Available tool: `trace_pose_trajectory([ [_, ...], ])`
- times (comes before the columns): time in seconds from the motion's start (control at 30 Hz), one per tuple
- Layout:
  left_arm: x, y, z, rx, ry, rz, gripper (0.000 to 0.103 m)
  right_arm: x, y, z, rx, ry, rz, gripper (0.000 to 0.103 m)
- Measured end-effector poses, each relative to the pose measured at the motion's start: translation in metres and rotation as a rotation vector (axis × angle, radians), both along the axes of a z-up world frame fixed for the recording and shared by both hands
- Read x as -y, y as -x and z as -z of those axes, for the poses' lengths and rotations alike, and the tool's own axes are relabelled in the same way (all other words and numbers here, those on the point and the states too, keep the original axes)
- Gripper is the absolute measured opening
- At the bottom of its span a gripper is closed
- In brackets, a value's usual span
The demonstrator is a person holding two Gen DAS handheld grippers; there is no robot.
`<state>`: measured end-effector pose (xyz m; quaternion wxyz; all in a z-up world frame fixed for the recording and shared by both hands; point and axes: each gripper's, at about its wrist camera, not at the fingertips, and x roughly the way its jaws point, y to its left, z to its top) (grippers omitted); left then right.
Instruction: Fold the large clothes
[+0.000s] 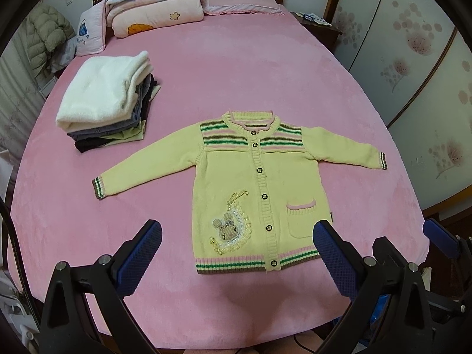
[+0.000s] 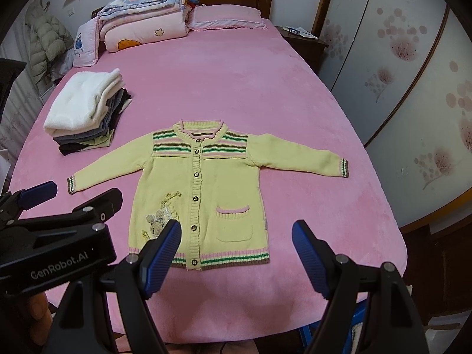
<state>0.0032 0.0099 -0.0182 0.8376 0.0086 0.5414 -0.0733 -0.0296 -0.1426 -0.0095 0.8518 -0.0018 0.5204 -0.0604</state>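
A yellow knit cardigan (image 1: 236, 174) with striped yoke, buttons, a pocket and a bunny patch lies flat, face up, sleeves spread, on the pink bed (image 1: 236, 67). It also shows in the right wrist view (image 2: 203, 185). My left gripper (image 1: 236, 253) is open and empty, held above the near bed edge in front of the cardigan's hem. My right gripper (image 2: 236, 250) is open and empty, just before the hem too. The left gripper (image 2: 70, 197) shows at the left of the right wrist view.
A stack of folded clothes (image 1: 106, 100) topped by a white fleece sits at the bed's left. Folded quilts (image 1: 153, 3) and a pillow (image 1: 242, 3) lie at the headboard. A nightstand (image 1: 321, 29) and wardrobe doors (image 1: 413, 59) stand to the right.
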Motion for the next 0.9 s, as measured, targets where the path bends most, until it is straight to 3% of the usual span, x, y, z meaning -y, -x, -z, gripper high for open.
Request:
trace_pose_trajectory([
  [0.9,-0.016,0.007,-0.006,0.018,-0.015,0.015,0.101,-0.022,0.006,-0.001,-0.004,0.027,-0.023,0.078],
])
